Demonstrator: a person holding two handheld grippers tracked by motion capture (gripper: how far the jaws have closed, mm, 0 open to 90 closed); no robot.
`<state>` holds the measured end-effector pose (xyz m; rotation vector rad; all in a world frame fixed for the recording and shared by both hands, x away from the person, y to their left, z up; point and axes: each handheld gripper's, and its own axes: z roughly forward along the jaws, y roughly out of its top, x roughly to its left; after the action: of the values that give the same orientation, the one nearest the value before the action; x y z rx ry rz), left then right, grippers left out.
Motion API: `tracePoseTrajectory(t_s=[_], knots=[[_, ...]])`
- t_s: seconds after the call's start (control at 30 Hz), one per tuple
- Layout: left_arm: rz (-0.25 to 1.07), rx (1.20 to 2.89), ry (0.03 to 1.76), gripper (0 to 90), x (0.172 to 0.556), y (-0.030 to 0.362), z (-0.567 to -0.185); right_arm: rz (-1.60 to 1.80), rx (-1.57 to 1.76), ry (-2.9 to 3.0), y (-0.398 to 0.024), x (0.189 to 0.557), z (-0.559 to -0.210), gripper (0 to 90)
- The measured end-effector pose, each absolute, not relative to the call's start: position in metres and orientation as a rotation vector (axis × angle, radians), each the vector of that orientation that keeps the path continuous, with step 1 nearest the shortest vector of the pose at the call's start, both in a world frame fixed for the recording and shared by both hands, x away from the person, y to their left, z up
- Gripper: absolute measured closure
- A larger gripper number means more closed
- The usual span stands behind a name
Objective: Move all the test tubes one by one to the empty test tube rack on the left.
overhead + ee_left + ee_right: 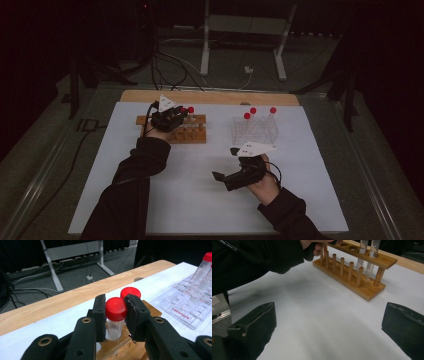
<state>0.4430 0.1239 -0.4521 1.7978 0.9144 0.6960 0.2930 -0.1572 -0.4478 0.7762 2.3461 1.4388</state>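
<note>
A wooden rack (187,131) stands on the white sheet (200,200) toward the left of the table, its long axis running left to right across the high view. It holds 2 clear tubes with red caps, both upright, caps pointing up, near the rack's right end. In the left gripper view the nearer red-capped tube (115,315) stands vertical in its hole, and the second tube (130,292) rises just behind it.

The left gripper (170,119) hovers over the rack, and in the left gripper view its 2 black jaws sit on either side of the nearer tube's cap. The jaws are narrowed to about the cap's width; the right pad touches or nearly touches the cap, the left lies against its edge, so it appears pinched.

The right gripper (240,176) rests low over the bare sheet at centre right, pointing left toward the rack. Its jaws are spread wide and grasp nothing.

A clear plastic rack (255,130) stands to the right of the wooden one, well apart, carrying 3 upright red-capped tubes.
</note>
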Motion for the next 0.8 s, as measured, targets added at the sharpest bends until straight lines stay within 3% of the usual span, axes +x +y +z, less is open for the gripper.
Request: tracePoseTrajectory(t_s=[0.53,0.8], knots=[[0.685,1.809,0.923,69.5,0.440,0.127,-0.453,1.438,0.783,2.344,-0.158,0.294,-0.447,0.0],[0.667,1.815,0.921,41.8,0.430,0.133,-0.446,1.442,0.781,2.339,-0.158,0.294,-0.446,0.0]])
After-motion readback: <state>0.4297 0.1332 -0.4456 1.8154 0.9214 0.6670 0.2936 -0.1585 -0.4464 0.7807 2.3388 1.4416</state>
